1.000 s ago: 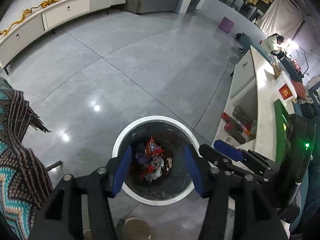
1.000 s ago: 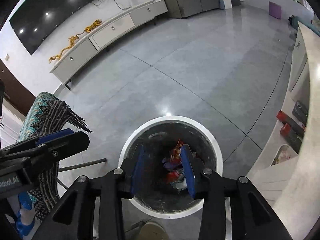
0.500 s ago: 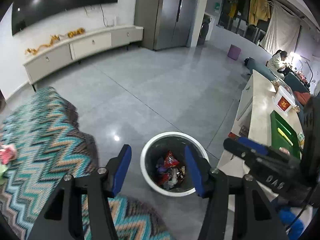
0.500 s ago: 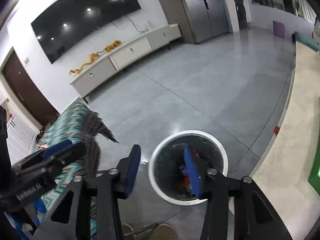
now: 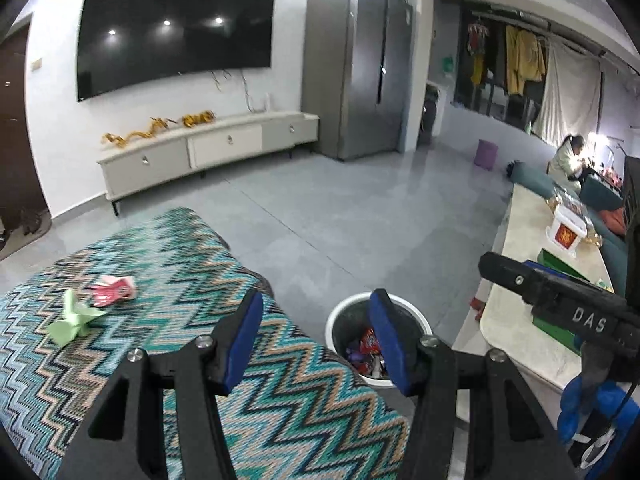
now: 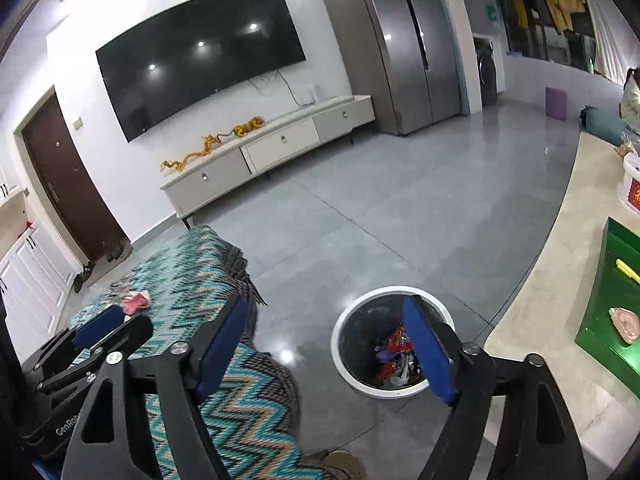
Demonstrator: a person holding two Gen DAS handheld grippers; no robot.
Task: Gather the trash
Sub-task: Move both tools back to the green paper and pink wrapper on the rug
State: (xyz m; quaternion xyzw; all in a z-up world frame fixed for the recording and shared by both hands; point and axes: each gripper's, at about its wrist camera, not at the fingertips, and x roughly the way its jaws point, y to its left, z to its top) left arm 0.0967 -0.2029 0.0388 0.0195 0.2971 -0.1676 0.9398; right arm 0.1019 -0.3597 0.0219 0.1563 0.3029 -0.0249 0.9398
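Observation:
A white-rimmed bin full of wrappers stands on the grey floor; it also shows in the right wrist view. A pink wrapper and a green crumpled paper lie on the zigzag blanket; the pink wrapper also shows in the right wrist view. My left gripper is open and empty, raised above the blanket's edge and the bin. My right gripper is open and empty, raised between blanket and bin.
A pale counter runs along the right with a green tray and a white box. A TV cabinet and a grey fridge stand at the far wall. A shoe shows below.
Both grippers have lifted and tilted up away from the bin. The blanket with the pink and green trash has come into view. Both stay open.

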